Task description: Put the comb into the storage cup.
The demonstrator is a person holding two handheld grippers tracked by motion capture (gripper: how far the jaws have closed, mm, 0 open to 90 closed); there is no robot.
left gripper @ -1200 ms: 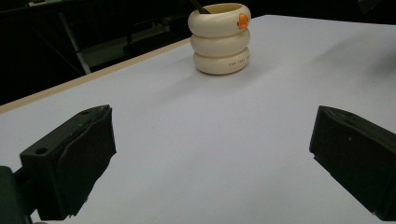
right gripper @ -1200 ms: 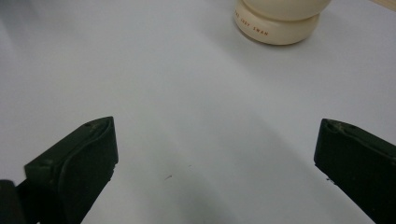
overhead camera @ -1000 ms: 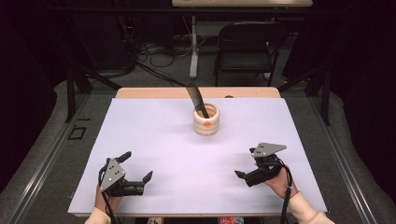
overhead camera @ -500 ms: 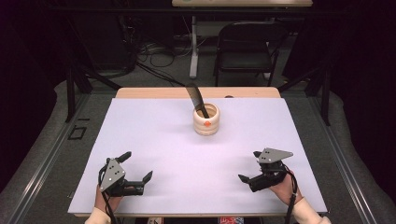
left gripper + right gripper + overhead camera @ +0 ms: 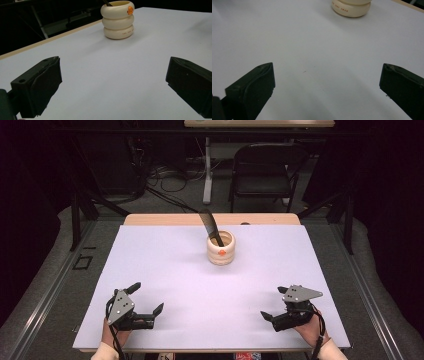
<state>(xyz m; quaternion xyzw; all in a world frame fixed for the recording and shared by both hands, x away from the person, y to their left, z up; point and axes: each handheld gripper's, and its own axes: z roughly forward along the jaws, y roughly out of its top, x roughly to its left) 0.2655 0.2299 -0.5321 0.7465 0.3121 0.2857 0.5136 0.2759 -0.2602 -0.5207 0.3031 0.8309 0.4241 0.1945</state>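
A cream ringed holder (image 5: 220,250) with an orange mark stands at the table's far middle, and a black utensil (image 5: 209,225) leans out of it to the left. My left gripper (image 5: 147,297) rests near the front left edge, open and holding nothing. My right gripper (image 5: 272,302) rests near the front right edge, also open and holding nothing. The left gripper view has the holder (image 5: 118,21) far ahead between the wide-apart jaws of the left gripper (image 5: 113,82). In the right gripper view the holder's base (image 5: 350,7) sits at the top, beyond the right gripper (image 5: 327,85).
A white sheet (image 5: 175,270) covers the wooden table (image 5: 165,219), whose bare strip runs along the far edge. A folding chair (image 5: 262,170) and floor cables (image 5: 165,175) lie beyond the table. Dark frame legs (image 5: 75,215) stand at the left.
My right gripper has drawn back toward the table's front edge and slightly to the right. The left gripper and the holder have stayed put.
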